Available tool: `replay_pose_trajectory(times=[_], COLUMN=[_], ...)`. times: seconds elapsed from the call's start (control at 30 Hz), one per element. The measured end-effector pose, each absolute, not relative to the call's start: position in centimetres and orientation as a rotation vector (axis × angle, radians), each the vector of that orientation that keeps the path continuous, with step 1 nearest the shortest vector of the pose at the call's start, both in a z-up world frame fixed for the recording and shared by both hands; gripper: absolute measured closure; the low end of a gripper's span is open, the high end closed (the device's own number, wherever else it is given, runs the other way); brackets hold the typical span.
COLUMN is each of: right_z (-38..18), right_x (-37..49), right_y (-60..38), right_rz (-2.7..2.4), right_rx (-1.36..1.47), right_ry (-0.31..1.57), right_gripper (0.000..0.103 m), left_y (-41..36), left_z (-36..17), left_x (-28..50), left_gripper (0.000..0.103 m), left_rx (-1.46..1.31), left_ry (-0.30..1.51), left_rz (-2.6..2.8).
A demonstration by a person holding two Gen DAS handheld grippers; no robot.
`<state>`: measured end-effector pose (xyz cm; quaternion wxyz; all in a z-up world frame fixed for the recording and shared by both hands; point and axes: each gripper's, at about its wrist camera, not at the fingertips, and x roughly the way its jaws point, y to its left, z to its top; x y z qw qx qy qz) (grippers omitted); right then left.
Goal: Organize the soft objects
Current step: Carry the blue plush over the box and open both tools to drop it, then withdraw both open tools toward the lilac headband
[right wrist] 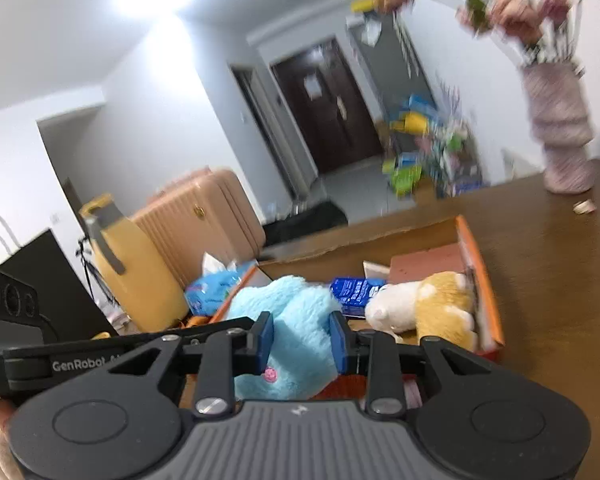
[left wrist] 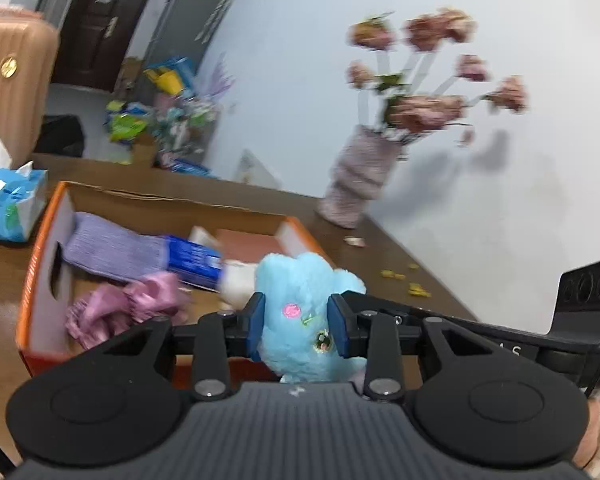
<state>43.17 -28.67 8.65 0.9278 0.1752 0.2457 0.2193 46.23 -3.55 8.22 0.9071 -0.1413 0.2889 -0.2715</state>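
Progress, judged against the orange box (left wrist: 40, 248) as landmark. Already inside it, left to right in the left wrist view: a lilac knitted piece (left wrist: 112, 250) against the left wall, a crumpled pink satin cloth (left wrist: 132, 308) in front of that, a blue packet (left wrist: 194, 262) mid-box. The right wrist view adds a white-and-yellow plush (right wrist: 428, 306) tucked into the box's right end. So the box is partly filled.

In hand: the blue plush toy (left wrist: 296, 312). Left hand-held gripper (left wrist: 296, 320) pinches its face end, pads pressing into the fur; right hand-held gripper (right wrist: 302, 342) pinches the body. The toy hangs at the box's near edge, apparently clear of the floor of the box, though blur makes that uncertain. Left to do, as I judge it: set this toy down inside and release both grips.

Surface (left wrist: 400, 256): brown wood. Left of the box, a blue tissue pack (left wrist: 8, 204); right of it, a ribbed vase of pink flowers (left wrist: 356, 180) and scattered yellow crumbs (left wrist: 404, 280).

Room: pink suitcase (left wrist: 12, 80) beyond the box's left side, dark door (left wrist: 100, 20), a heap of colourful packets on the floor, pale walls.
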Motion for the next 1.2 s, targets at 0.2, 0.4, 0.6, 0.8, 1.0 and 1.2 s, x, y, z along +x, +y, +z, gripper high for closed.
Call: replay_pose_trajectory(times=[0.2, 0.4, 0.6, 0.8, 1.0, 1.2], right_z=[5.8, 2.8, 2.0, 4.4, 10.9, 16.0], right_x=[51.9, 54.5, 54.9, 53.5, 49.4, 43.7], right_y=[-24.8, -19.7, -18.8, -20.4, -24.1, -26.8], right_rz=[0.469, 0.495, 0.537, 0.516, 0.457, 0.411], right_rx=[0.298, 0.188, 0.245, 0.233, 0.183, 0.131], right_ry=[0.661, 0.781, 0.795, 0.758, 0.616, 0.476], right_gripper=[0.074, 0.078, 0.074, 0.059, 0.054, 0.043], left_y=[-0.9, 1.6, 2.1, 1.6, 1.8, 0.7], left_z=[4.2, 2.3, 2.2, 4.7, 10.8, 15.5], left_x=[52.6, 53.8, 53.3, 51.9, 47.8, 42.1], left_gripper=[0.069, 0.072, 0.069, 0.057, 0.051, 0.026], left_rx=[-0.332, -0.211, -0.161, -0.141, -0.104, -0.066], left_ry=[0.734, 0.772, 0.757, 0.716, 0.609, 0.421], left_rz=[-0.476, -0.416, -0.386, -0.327, -0.295, -0.262])
